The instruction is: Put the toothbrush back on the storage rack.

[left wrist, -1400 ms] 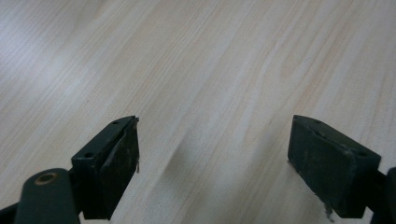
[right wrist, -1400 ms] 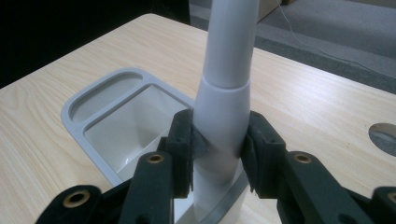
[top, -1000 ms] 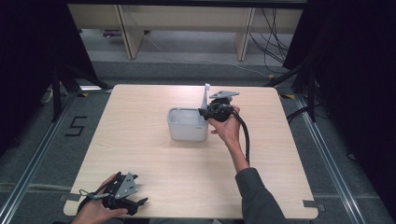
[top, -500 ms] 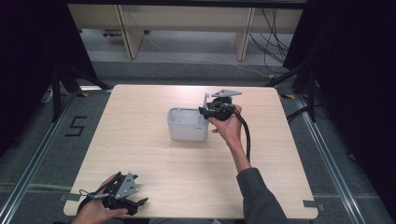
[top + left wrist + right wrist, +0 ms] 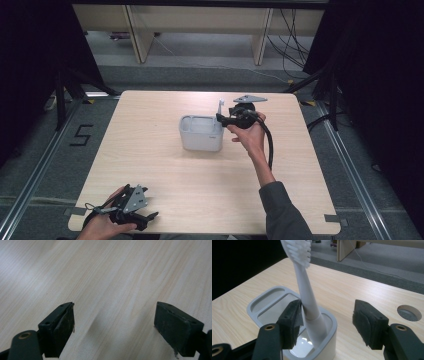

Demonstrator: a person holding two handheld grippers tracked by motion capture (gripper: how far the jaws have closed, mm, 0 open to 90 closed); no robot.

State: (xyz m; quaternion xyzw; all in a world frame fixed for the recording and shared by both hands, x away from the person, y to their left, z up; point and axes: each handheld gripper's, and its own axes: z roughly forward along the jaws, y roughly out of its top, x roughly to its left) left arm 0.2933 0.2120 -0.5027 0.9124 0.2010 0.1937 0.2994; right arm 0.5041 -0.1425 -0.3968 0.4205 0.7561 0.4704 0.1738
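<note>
Left gripper (image 5: 131, 214) sits at the near left corner of the table (image 5: 150, 165), held low in the person's left hand (image 5: 102, 226); its own view shows the jaws spread wide over bare wood grain, nothing between them. Idle, by the look of it. Moving right to mid-table: a pale grey holder (image 5: 201, 133), a rounded block with open compartments on top. In the right gripper view a shallow slot runs along the holder's (image 5: 287, 315) far side and a larger well lies nearer. A white toothbrush (image 5: 308, 302) stands in the near corner of that well, bristles up, leaning slightly; from above the toothbrush (image 5: 220, 107) rises at the holder's right edge. Right gripper (image 5: 226, 119) is held level at the brush by the right hand (image 5: 250, 134). Its jaws have just been opening: one pad (image 5: 292, 320) rests against or just beside the handle, the other stands well clear, so no grip now. Judgement: the brush has been set into the holder and the release is in hand. Next move calls for backing the gripper straight away from the handle without brushing it, since the leaning brush could tip or lift. Hard to make out: whether the near pad touches the handle; the foot of the brush inside the well is hidden; the bristle head is cut off at the top edge of the right gripper view.
</note>
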